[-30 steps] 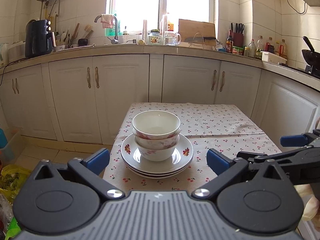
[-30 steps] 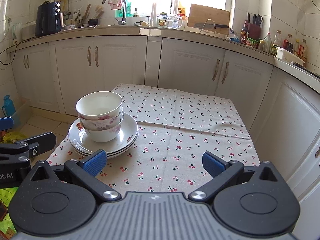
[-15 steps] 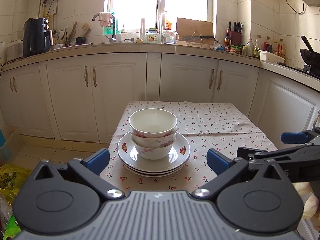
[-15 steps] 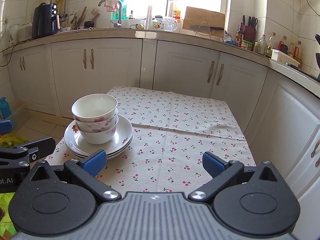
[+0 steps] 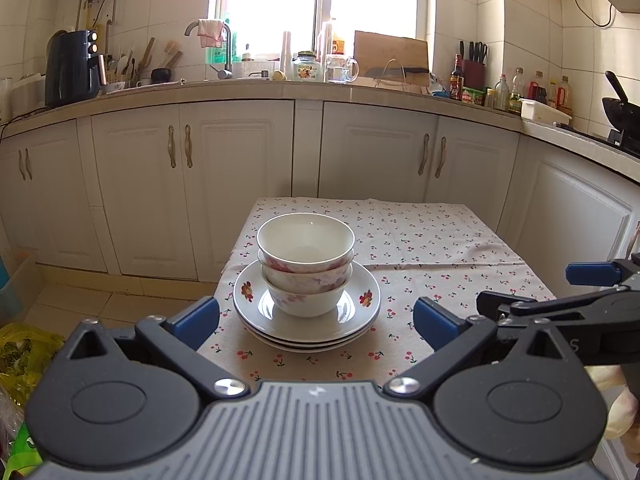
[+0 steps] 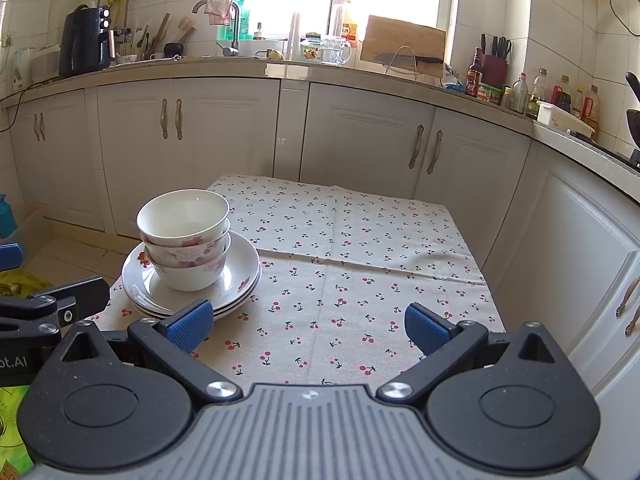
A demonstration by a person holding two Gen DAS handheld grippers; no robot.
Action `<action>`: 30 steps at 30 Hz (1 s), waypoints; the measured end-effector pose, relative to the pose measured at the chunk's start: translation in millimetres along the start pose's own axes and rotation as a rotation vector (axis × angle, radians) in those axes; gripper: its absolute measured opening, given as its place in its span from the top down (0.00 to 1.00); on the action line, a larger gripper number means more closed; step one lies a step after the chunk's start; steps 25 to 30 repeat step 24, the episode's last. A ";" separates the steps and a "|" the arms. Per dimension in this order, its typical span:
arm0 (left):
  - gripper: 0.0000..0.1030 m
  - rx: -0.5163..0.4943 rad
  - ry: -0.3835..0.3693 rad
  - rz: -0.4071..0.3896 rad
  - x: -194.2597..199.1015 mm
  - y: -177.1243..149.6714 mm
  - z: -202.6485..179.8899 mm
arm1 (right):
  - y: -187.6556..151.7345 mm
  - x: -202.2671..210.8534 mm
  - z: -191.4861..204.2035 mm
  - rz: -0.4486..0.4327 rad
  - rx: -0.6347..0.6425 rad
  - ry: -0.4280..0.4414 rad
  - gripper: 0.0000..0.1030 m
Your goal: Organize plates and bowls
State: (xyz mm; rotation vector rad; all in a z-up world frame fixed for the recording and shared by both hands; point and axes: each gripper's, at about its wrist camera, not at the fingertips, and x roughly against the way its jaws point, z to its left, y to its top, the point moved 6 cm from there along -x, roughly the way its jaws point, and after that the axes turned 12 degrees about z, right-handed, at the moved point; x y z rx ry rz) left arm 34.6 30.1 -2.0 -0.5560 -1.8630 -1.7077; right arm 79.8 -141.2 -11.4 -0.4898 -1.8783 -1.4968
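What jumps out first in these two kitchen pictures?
A stack of bowls nested on a pile of plates sits at the near left of the cherry-print tablecloth. Both the left gripper and the right gripper hang open before it, holding nothing.

A home kitchen — white cabinets [image 5: 224, 184], sink tap [image 5: 226, 50], knife block [image 5: 473, 66], probably sauce bottles [image 6: 520, 92].

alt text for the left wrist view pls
Three nested bowls sit on a stack of plates on a cherry-print tablecloth, framed by the open left claw. The right claw, also open, reaches in from the right edge; white cabinets stand behind.
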 end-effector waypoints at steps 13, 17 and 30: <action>0.01 0.003 -0.003 0.010 -3.8 -0.2 -0.4 | 1.2 -3.0 -0.5 0.007 -0.002 -0.009 0.00; 0.01 0.002 -0.004 0.011 -4.2 0.0 -0.3 | 1.8 -3.8 -0.2 0.010 -0.003 -0.011 0.00; 0.01 0.003 -0.003 0.016 -6.8 0.4 -1.0 | 2.5 -6.3 -0.8 0.013 -0.005 -0.016 0.00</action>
